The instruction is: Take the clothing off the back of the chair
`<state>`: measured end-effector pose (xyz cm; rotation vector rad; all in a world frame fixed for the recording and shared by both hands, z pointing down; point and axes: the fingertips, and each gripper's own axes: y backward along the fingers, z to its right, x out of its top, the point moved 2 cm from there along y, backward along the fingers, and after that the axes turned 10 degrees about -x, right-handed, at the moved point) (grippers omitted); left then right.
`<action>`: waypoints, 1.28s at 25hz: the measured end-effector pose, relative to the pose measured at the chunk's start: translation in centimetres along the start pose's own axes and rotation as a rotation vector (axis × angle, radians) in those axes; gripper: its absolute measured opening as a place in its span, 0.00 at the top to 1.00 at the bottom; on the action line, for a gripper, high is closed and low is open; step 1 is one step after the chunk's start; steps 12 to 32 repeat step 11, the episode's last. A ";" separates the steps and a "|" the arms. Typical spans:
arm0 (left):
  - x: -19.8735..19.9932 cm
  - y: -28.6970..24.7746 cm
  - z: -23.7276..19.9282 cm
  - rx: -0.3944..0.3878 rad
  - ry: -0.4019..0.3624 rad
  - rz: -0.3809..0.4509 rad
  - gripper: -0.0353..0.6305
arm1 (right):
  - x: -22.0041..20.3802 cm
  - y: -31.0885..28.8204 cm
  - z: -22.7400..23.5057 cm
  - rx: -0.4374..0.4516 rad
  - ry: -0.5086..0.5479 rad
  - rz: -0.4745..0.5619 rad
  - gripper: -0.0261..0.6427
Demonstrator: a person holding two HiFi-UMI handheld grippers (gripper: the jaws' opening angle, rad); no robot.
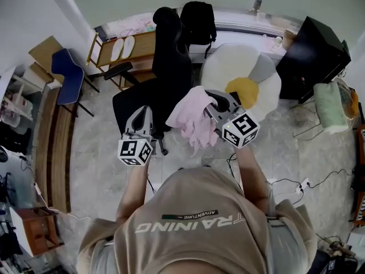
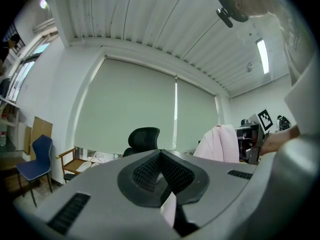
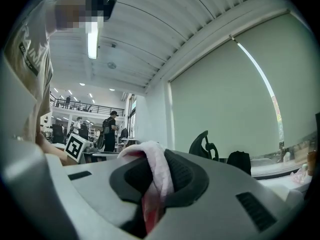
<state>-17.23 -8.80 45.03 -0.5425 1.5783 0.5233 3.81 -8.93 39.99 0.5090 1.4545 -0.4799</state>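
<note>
1. Where the person's right hand carries the right gripper [image 1: 212, 106], its jaws stand almost closed and pinch a fold of the pale pink soft fabric garment [image 1: 191, 119].
2. The garment drapes over those jaw tips and hangs in the air, with its loose folds trailing below the gripper.
3. The garment is clear of the backrest of the black mesh office chair [image 1: 171, 61]. In the head view it hangs near the right edge of the seat; contact with the seat cannot be determined.
4. The left gripper [image 1: 144, 112] has its jaws pressed together with nothing between them.
5. The left gripper sits level, beside the garment and apart from it, and points towards the chair.
</note>
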 end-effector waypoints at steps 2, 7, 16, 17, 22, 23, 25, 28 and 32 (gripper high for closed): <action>0.0 0.2 -0.2 0.006 0.001 -0.001 0.93 | -0.1 -0.1 -0.2 0.007 -0.001 -0.004 0.86; -0.3 0.6 -0.3 0.014 0.002 -0.009 0.93 | -0.7 0.0 -0.3 0.013 -0.007 -0.016 0.86; -0.4 0.6 -0.3 0.012 -0.002 -0.014 0.93 | -1.1 0.2 -0.2 0.009 -0.013 -0.015 0.86; -0.4 0.6 -0.3 0.012 -0.002 -0.014 0.93 | -1.1 0.2 -0.2 0.009 -0.013 -0.015 0.86; -0.4 0.6 -0.3 0.012 -0.002 -0.014 0.93 | -1.1 0.2 -0.2 0.009 -0.013 -0.015 0.86; -0.4 0.6 -0.3 0.012 -0.002 -0.014 0.93 | -1.1 0.2 -0.2 0.009 -0.013 -0.015 0.86; -0.4 0.6 -0.3 0.012 -0.002 -0.014 0.93 | -1.1 0.2 -0.2 0.009 -0.013 -0.015 0.86; -0.4 0.6 -0.3 0.012 -0.002 -0.014 0.93 | -1.1 0.2 -0.2 0.009 -0.013 -0.015 0.86; -0.4 0.6 -0.3 0.012 -0.002 -0.014 0.93 | -1.1 0.2 -0.2 0.009 -0.013 -0.015 0.86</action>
